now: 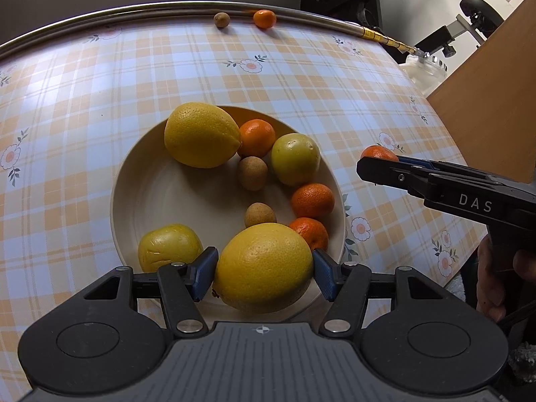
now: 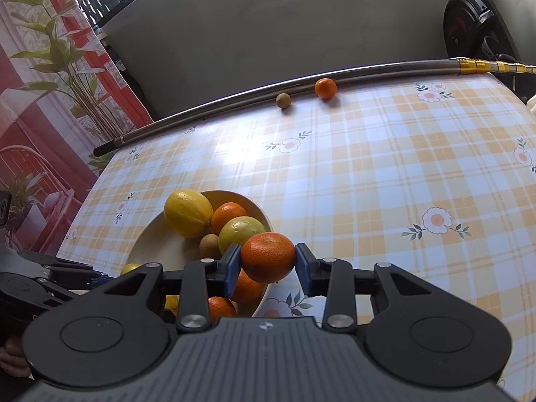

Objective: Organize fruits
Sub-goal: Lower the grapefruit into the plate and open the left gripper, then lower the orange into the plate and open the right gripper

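Nine fruits in round cream plate (image 1: 134,181); left gripper (image 1: 264,268) clamps large yellow lemon (image 1: 263,268) over it, right gripper (image 2: 268,258) clamps small orange mandarin (image 2: 268,256); two strays by steel rail (image 1: 100,15).

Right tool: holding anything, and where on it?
Yes. The right tool is shut on a small orange mandarin, blue pads clamping its two opposite sides about mid-height, held above the cream plate's rim.

**Partly hidden fruit and cut-off edges**

In the left wrist view, the held tangerine (image 1: 378,152) is mostly covered by the right gripper (image 1: 377,164). At lower right, a hand (image 1: 495,278) is cut off. The plate's (image 2: 152,234) near side is hidden in the right wrist view.
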